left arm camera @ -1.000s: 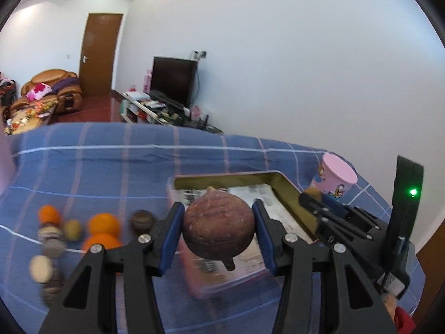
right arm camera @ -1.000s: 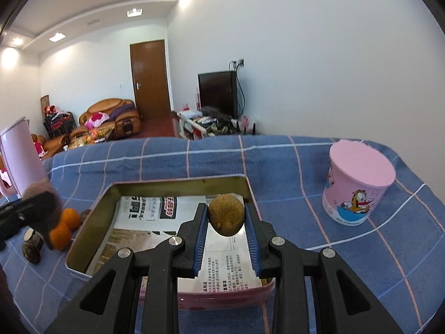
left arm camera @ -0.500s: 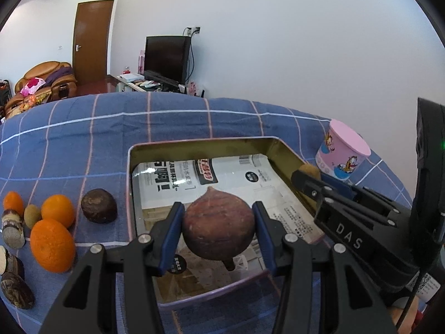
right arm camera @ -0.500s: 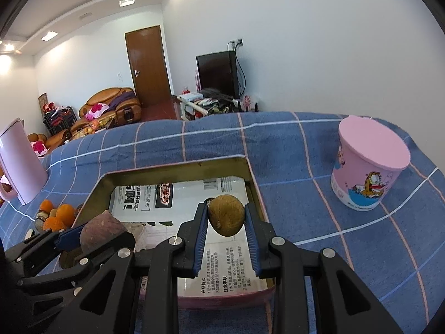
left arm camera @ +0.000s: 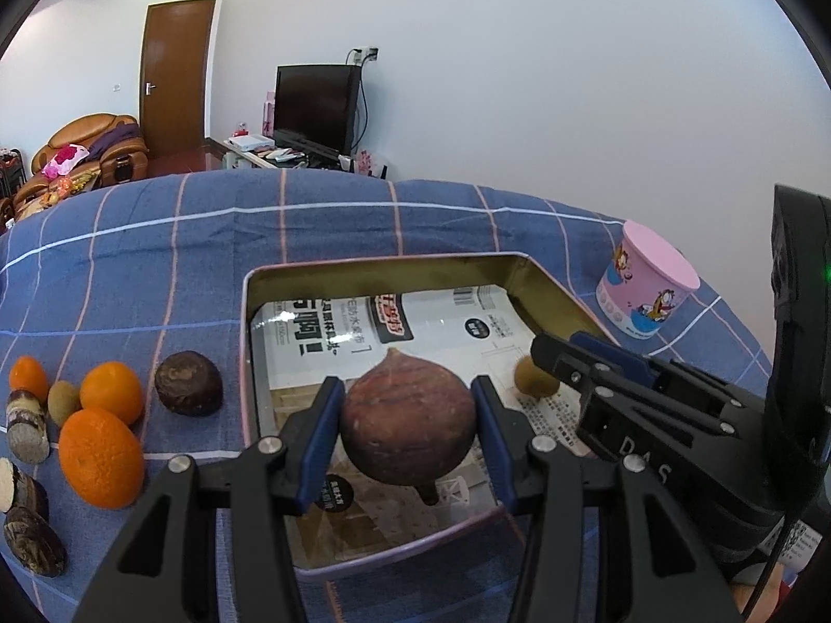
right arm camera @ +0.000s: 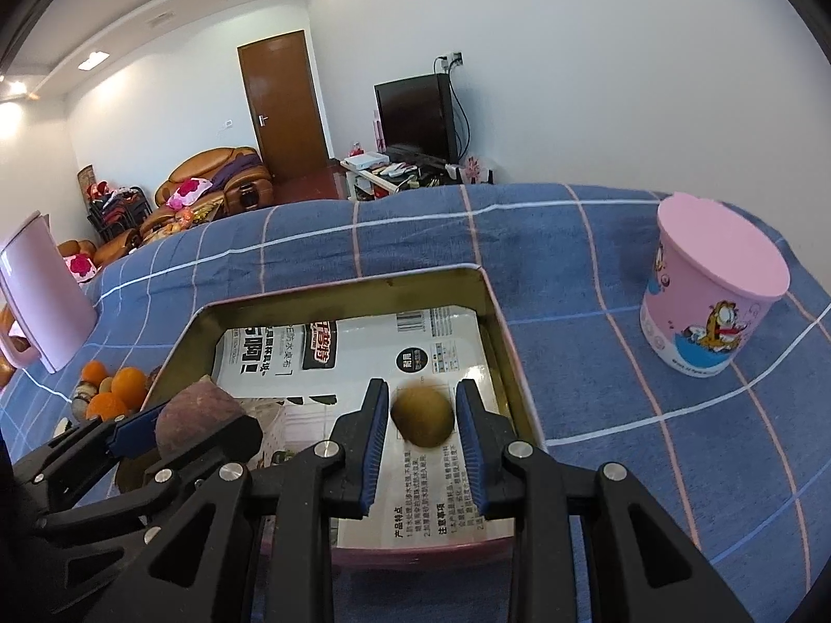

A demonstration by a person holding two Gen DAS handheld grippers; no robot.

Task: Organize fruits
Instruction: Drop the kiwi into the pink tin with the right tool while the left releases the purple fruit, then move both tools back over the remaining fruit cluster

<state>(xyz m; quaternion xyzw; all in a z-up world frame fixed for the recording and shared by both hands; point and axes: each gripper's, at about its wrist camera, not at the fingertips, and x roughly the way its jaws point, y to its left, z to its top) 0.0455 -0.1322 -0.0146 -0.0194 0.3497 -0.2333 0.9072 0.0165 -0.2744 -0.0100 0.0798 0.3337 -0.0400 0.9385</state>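
Observation:
My left gripper (left arm camera: 407, 415) is shut on a round reddish-brown fruit (left arm camera: 409, 423) and holds it over the near part of a paper-lined metal tin (left arm camera: 374, 270). My right gripper (right arm camera: 421, 418) is open: its blue pads stand apart from a small brown kiwi (right arm camera: 421, 415) that is blurred between them, low over the tin's right side (right arm camera: 498, 322). The kiwi also shows in the left wrist view (left arm camera: 535, 376), beside the right gripper (left arm camera: 597, 363). The left gripper with its fruit (right arm camera: 200, 415) shows at the left of the right wrist view.
Left of the tin lie several oranges (left arm camera: 101, 459), a dark round fruit (left arm camera: 189, 384), a small kiwi (left arm camera: 62, 402) and cut brown pieces (left arm camera: 26, 425). A pink cartoon cup (right arm camera: 711, 290) stands right of the tin. A pink jug (right arm camera: 39, 290) stands at the far left.
The right gripper's pads have opened away from the kiwi, which now drops or rests low in the tin. The left gripper has carried its fruit over the tin.

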